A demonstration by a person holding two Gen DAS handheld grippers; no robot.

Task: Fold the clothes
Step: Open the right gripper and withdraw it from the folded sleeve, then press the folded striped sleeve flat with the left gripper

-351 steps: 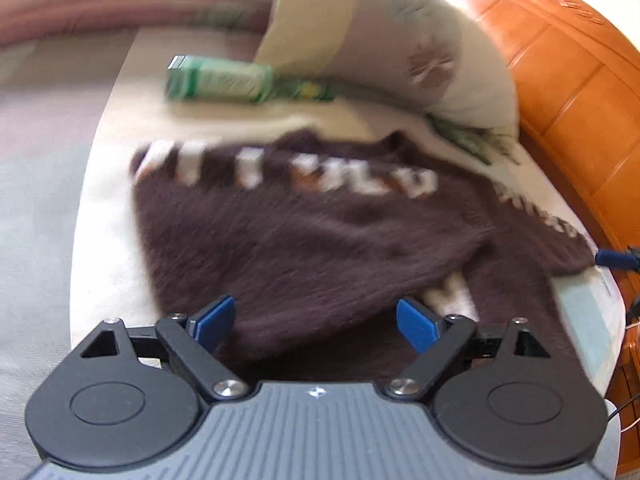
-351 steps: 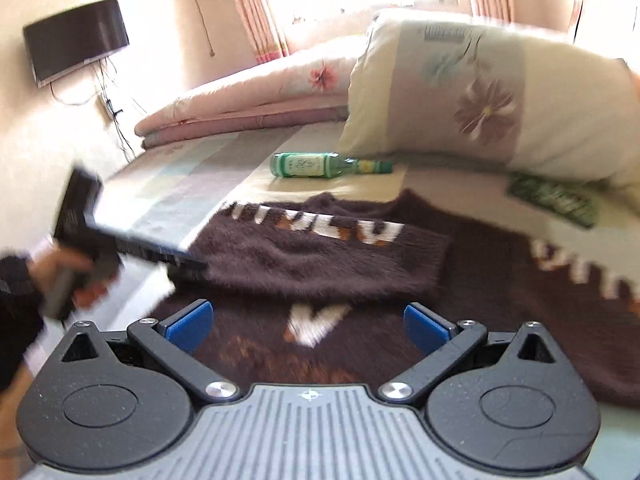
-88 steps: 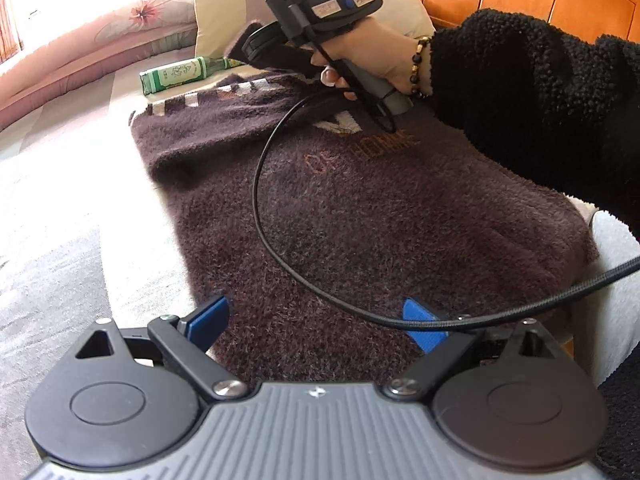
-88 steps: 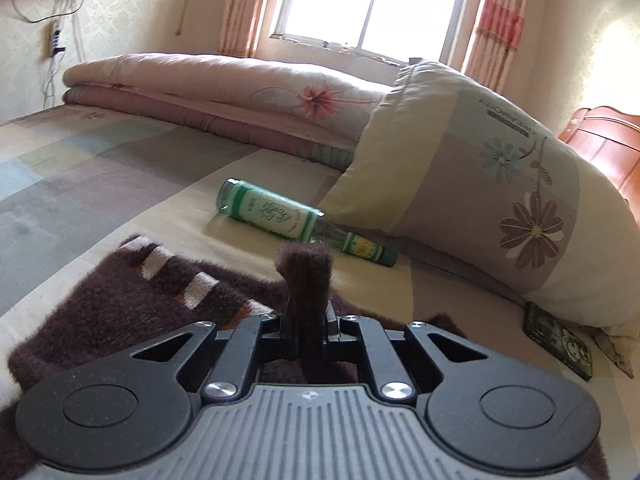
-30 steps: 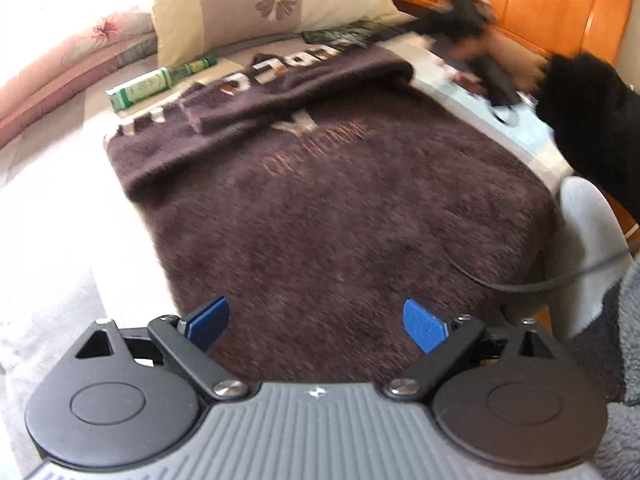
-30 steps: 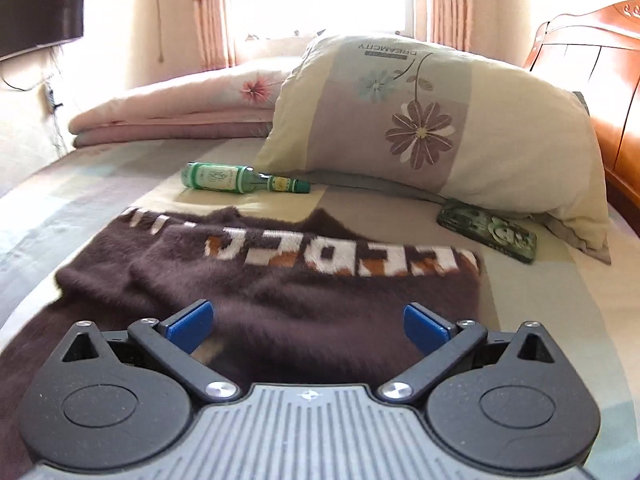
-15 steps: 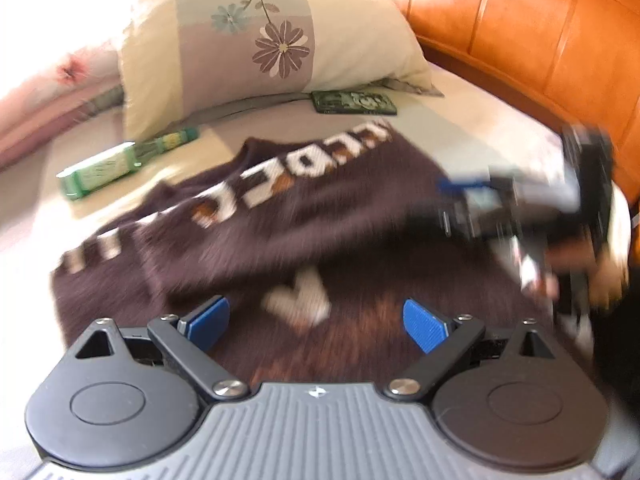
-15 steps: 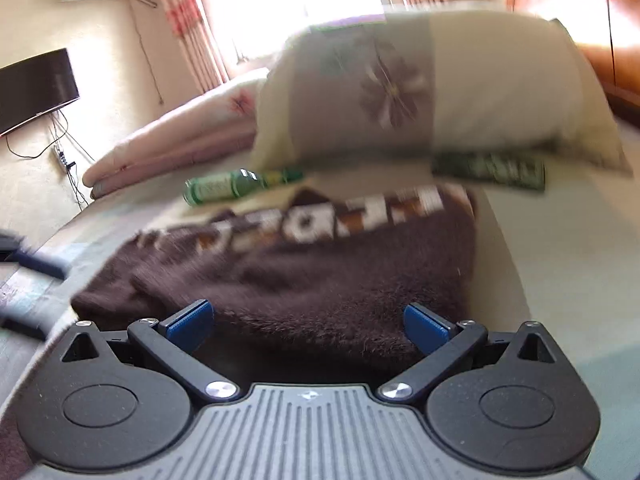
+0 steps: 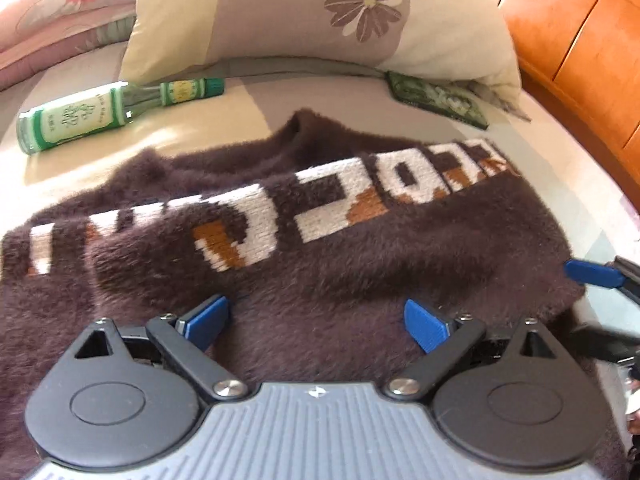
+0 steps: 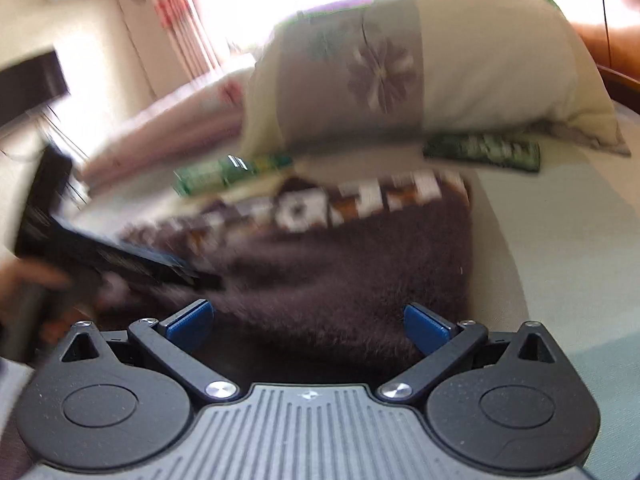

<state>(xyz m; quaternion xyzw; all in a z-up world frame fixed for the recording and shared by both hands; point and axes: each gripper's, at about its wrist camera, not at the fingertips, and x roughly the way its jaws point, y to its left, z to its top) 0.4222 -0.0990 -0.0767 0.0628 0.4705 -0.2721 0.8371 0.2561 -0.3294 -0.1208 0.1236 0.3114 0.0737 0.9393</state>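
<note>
Pale, flat-woven bedding (image 9: 248, 116) in cream and grey bands covers the bed, with a glossy orange wooden headboard (image 9: 568, 40) rising at the right. At the far left a folded pink quilt (image 9: 60, 8) with a red flower print lies against the back. Next to it a green glass bottle (image 9: 100, 114) with a pale label lies on its side, its capped neck pointing toward a plump pillow (image 9: 320, 20) in cream and taupe panels printed with a daisy. A flat green patterned packet (image 9: 438, 98) is tucked under the pillow's right corner.

Across the middle of the bed spreads the sweater (image 9: 340, 264), dark brown and long-napped like fur, with blocky white and orange knitted letters running along a sleeve folded over the body. Its right edge ends just short of the bed's side.

Low over the sweater's near part the left gripper (image 9: 316, 322) hangs, its blue-tipped fingers spread wide with nothing between them. In the right wrist view, heavily blurred, this tool shows as a dark bar at the left with a hand (image 10: 28, 284) around its handle.

At the sweater's right edge the right gripper (image 10: 306, 324) is likewise parted and empty; one of its blue fingertips (image 9: 592, 274) shows beside the fabric, and whether it touches cannot be told.
</note>
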